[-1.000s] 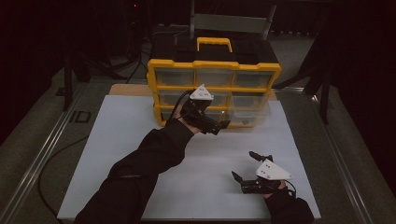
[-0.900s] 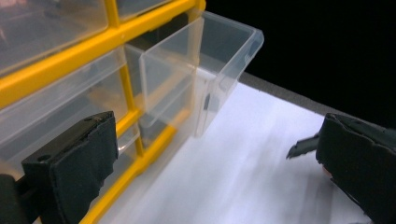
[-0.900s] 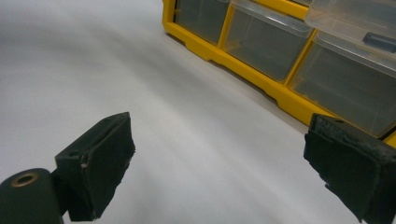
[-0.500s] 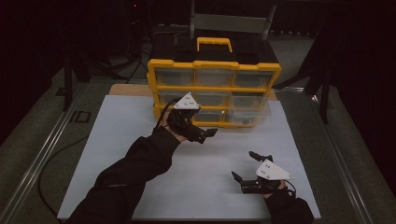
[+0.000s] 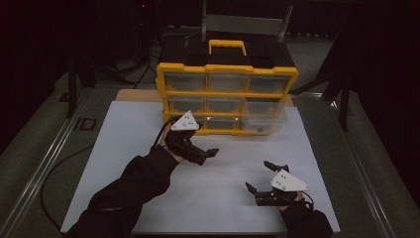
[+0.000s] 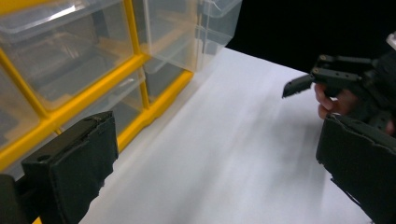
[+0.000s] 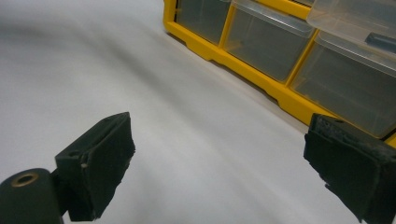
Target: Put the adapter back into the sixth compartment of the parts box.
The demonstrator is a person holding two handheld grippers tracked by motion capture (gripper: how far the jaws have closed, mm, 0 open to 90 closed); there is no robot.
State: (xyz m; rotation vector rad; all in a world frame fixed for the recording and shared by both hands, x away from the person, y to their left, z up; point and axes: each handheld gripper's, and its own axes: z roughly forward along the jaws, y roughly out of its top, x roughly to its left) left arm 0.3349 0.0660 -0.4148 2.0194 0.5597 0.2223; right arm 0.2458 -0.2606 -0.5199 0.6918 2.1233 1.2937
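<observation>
A yellow organiser cabinet (image 5: 228,94) with clear plastic drawers stands at the back of the white mat (image 5: 119,153). Its two lower right drawers (image 5: 263,115) stick out a little from the front. My left gripper (image 5: 205,153) hovers just in front of the cabinet's lower left, open, nothing between its jaws (image 6: 215,163). My right gripper (image 5: 258,176) rests low near the front right of the mat, open and empty (image 7: 224,163). The left gripper view shows the cabinet (image 6: 93,70) to its left and the right gripper (image 6: 322,79) farther off. A small dark item (image 7: 380,39) lies in one protruding drawer.
The cabinet has a yellow carry handle (image 5: 227,45) on a black top. Grey metal table rails (image 5: 44,163) run along both sides of the mat. A metal frame (image 5: 245,22) stands behind the cabinet. Dark surroundings lie beyond the table.
My left gripper has drawn back from the lower right drawers, moving left and toward the near side. The right gripper has stayed where it was.
</observation>
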